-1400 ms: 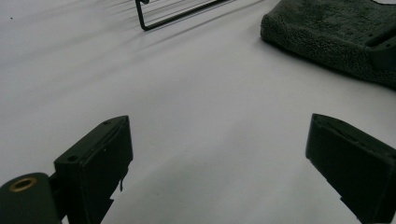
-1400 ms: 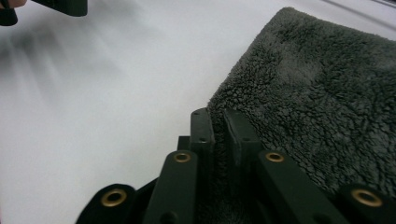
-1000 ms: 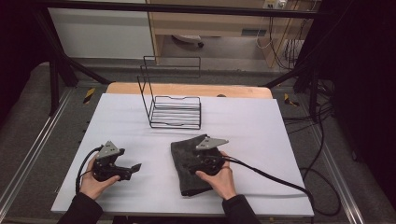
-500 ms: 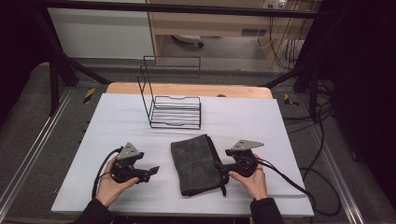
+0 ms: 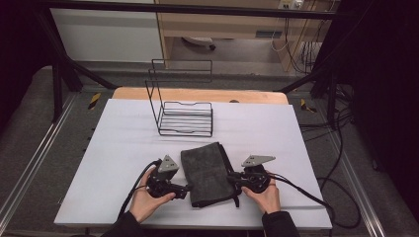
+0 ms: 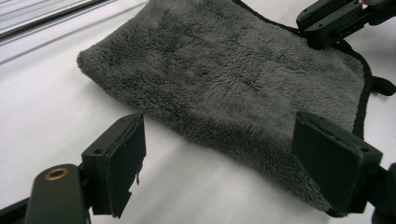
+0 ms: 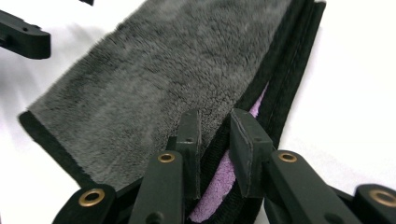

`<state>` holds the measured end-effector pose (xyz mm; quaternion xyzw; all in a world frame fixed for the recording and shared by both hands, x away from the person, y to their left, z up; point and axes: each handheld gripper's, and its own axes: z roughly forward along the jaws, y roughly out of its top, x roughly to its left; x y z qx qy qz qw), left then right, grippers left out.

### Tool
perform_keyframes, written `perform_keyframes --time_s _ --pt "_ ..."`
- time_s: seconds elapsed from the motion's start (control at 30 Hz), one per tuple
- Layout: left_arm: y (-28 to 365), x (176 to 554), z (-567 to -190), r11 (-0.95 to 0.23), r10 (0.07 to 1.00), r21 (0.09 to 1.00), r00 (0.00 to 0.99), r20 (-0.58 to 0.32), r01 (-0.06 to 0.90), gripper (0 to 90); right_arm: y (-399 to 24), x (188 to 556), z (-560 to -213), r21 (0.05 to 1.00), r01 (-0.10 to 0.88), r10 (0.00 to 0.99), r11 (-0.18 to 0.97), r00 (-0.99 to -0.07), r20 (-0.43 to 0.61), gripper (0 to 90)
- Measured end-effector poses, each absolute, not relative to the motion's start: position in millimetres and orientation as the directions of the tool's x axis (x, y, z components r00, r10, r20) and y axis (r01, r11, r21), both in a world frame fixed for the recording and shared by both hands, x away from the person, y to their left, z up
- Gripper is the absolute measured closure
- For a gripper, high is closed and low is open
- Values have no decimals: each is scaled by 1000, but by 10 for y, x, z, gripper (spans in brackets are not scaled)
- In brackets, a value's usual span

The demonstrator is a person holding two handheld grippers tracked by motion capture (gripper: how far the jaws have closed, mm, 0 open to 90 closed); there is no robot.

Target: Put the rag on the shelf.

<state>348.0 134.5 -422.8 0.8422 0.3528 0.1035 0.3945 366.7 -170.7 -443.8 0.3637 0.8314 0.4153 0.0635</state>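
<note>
A folded dark grey towel (image 5: pixel 207 170) with a black hem and a purple inner face lies near the white table's front edge. My right gripper (image 5: pixel 231 178) is at its right edge. In the right gripper view its jaws (image 7: pixel 215 130) have just been closing and now pinch the towel's (image 7: pixel 163 70) hemmed edge. My left gripper (image 5: pixel 185 190) lies just left of the towel. Its jaws (image 6: pixel 224 144) have narrowed slightly but stand wide open, with the towel's (image 6: pixel 224 70) near edge ahead of them, untouched. The right gripper (image 6: pixel 327 23) shows across the towel in the left gripper view.
A black wire rack (image 5: pixel 183 106) stands on the white table (image 5: pixel 123 128) behind the towel. Cables (image 5: pixel 306 192) trail from both grippers over the table's front and right side. A wooden board edge (image 5: pixel 197 95) lies beyond the rack.
My left gripper has slid right, up to the towel's left edge. My right gripper has moved off the top of the towel to its right edge and closed there.
</note>
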Motion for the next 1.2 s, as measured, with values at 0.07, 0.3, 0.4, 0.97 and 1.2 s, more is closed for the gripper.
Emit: perform_keyframes --time_s 0.07,0.3,0.4,0.97,1.2 --pt "1329 3475 -4237 -442 674 736 731 -104 513 178 -1698 3671 -4453 735 553 658 393 -727 195 749" --pt "1324 3464 -4233 -435 678 738 727 -108 515 182 -1722 3650 -4397 753 546 659 368 -724 203 857" --pt "1287 3446 -4248 -435 681 731 723 -114 525 195 -1785 3633 -4298 774 536 684 336 -704 190 858" --pt "1087 3263 -4414 -445 680 673 712 -176 591 493 -1738 3729 -4451 732 551 722 400 -682 119 661" --pt "1058 3210 -4457 -406 699 667 682 -213 625 587 -1715 3725 -4495 731 549 717 406 -687 118 730"
